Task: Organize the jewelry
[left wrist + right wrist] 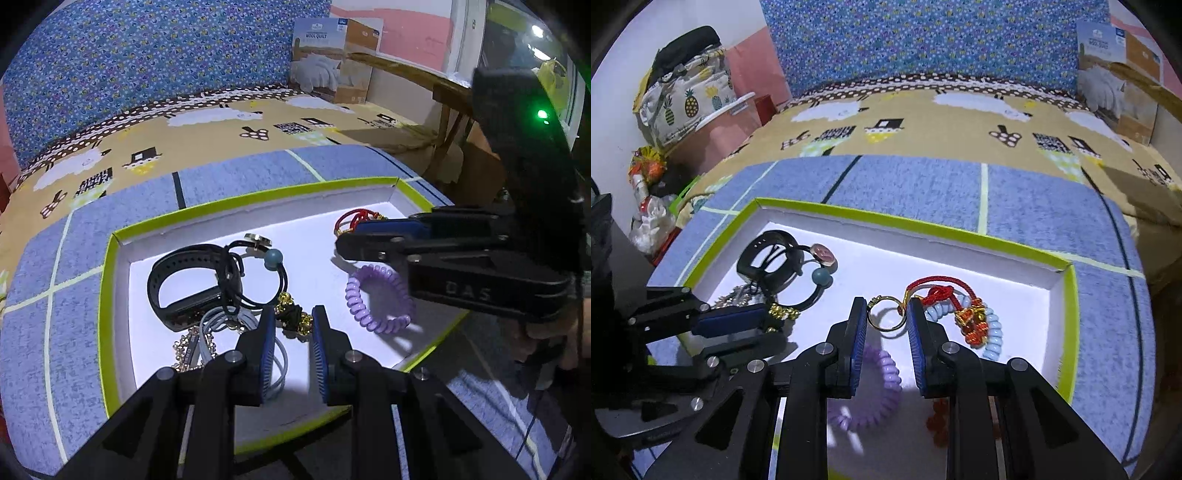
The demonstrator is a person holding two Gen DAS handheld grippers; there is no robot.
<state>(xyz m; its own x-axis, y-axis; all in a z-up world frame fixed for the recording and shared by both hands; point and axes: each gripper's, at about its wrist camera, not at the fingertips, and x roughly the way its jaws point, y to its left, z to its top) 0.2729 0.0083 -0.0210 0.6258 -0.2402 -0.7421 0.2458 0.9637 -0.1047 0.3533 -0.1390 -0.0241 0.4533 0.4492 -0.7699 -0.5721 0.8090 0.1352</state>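
Over the tray (110, 295) I hold both grippers apart and empty. My left gripper (293, 314) hangs with jaws parted above the black-and-gold charm (291, 314); my right gripper (886, 306) stands unclenched over the gold ring (886, 314). All the jewelry lies inside the tray: watch band (173, 284), purple coil (376, 299), red tassel (960, 302).

A home bedroom is showing here: a bed (923, 110) is lying under a sheep-patterned blanket (960, 122), a blue flowered cloth (923, 40) is hanging on the far wall, a wool-quilt box (332, 59) is standing far right, and pineapple-print bags (687, 99) are piling up far left.
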